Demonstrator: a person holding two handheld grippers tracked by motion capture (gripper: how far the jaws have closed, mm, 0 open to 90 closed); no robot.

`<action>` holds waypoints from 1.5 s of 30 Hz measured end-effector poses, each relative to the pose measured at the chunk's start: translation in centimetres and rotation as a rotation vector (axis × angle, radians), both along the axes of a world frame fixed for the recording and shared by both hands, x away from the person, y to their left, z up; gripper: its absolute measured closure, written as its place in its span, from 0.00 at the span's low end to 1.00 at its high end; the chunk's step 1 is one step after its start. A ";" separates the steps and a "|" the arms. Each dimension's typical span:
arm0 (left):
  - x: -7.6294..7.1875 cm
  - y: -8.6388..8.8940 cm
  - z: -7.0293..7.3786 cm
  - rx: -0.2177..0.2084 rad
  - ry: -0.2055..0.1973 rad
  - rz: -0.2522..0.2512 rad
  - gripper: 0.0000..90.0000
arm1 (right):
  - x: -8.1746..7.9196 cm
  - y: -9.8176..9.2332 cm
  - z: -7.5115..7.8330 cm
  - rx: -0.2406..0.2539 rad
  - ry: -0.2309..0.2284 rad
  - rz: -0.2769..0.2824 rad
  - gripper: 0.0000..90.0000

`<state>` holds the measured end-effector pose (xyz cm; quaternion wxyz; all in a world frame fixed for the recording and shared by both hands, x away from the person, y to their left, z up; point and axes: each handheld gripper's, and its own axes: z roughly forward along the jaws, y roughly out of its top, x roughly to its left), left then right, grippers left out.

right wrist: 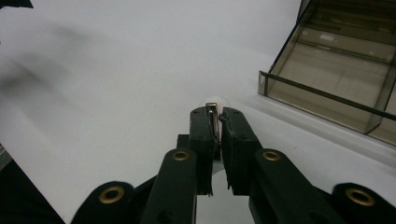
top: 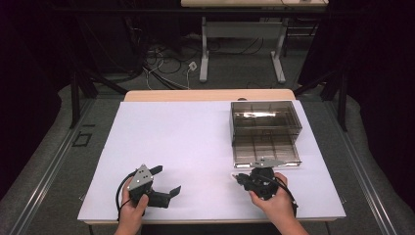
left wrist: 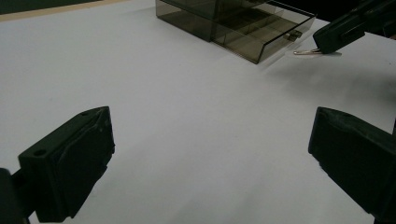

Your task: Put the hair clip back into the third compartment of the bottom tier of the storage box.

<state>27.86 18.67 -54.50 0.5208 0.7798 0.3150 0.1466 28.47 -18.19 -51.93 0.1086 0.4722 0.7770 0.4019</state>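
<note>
My right gripper (right wrist: 219, 116) is shut on a small thin piece (right wrist: 212, 108), silvery metal with a white end that sticks out past the pads. In the high view this gripper (top: 239, 178) hovers low over the white mat, just in front of the open drawer (top: 266, 149) of a smoky clear box (top: 264, 117). From the left gripper view the same piece (left wrist: 306, 52) juts out of the right gripper (left wrist: 327, 41) near the drawer's front corner (left wrist: 261, 44). My left gripper (top: 166, 180) is open with nothing between its fingers (left wrist: 74, 154), near the mat's front left.
The white mat (top: 186, 147) covers the table top, with a wooden strip (top: 205, 95) at the far edge. The box's drawer (right wrist: 336, 79) has dividers inside. Beyond the table are a dark floor, cables and another table's legs (top: 204, 58).
</note>
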 end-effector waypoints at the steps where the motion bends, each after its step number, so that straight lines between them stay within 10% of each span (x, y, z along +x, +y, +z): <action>1: 0.0 0.0 0.0 0.000 0.000 0.000 0.01 | 0.0 0.0 0.1 0.005 -0.002 -0.001 0.93; 45: 0.2 0.2 -0.3 0.006 0.017 0.021 0.01 | 4.0 -1.3 5.5 0.063 -0.132 -0.039 0.93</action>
